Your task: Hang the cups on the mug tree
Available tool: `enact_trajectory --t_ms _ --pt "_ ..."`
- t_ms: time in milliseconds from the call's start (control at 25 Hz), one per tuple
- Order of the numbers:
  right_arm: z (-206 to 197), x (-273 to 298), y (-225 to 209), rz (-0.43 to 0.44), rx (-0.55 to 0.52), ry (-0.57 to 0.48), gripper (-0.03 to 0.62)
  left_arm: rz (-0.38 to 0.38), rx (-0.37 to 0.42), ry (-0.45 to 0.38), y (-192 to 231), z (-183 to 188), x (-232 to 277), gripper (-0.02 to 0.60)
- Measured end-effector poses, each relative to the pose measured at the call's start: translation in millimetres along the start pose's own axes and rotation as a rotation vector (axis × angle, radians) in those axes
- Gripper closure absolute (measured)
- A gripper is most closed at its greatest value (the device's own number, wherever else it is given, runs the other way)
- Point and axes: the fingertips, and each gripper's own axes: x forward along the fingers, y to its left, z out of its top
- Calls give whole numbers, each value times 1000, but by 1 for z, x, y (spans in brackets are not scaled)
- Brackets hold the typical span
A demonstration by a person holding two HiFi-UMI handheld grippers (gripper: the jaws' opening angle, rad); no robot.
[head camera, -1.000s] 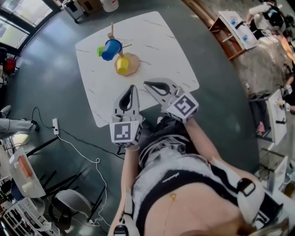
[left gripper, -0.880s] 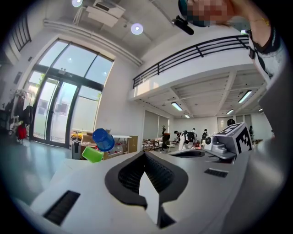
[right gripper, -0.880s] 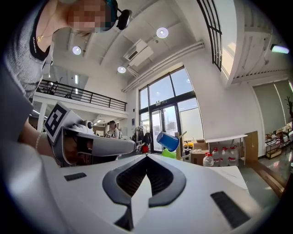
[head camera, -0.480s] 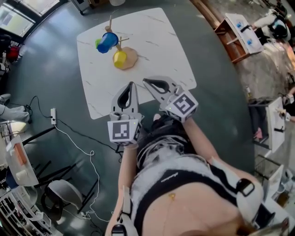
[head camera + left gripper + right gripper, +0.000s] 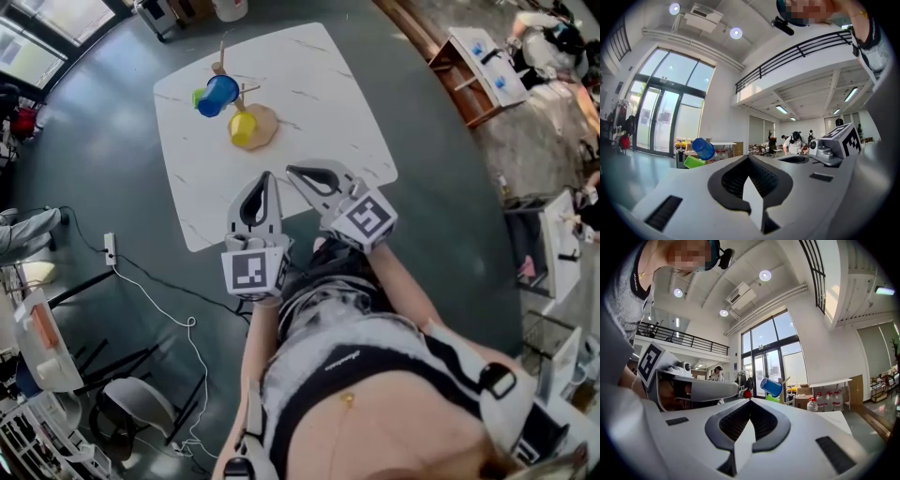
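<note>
The left gripper (image 5: 266,178) and right gripper (image 5: 293,171) are both clenched on nothing, side by side over the near edge of the tabletop (image 5: 319,94). The mug tree (image 5: 226,64) stands well ahead of their tips, off to the left. On it hang a blue cup (image 5: 217,96), a green cup (image 5: 198,97) and a yellow cup (image 5: 243,129).

The mug tree (image 5: 267,120) stands on the far left part of the surface (image 5: 319,103). The left cup (image 5: 199,97) is just beside the middle cup (image 5: 218,95), with the front cup (image 5: 242,129) lower, over the base. The left gripper (image 5: 267,176) and right gripper (image 5: 292,171) lie side by side at the near edge.
</note>
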Motion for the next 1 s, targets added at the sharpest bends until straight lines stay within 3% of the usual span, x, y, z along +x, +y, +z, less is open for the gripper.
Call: enact_trajectory --t_ms 240,680,1000 --pt "7 7 11 -27 -3 -13 591 -18 -7 -33 6 5 -6 583" --pt "2 17 24 -50 -22 10 592 -22 24 15 20 -3 -16 584" --pt "0 25 28 -52 -30 36 592 -38 -4 -15 25 -4 -15 584"
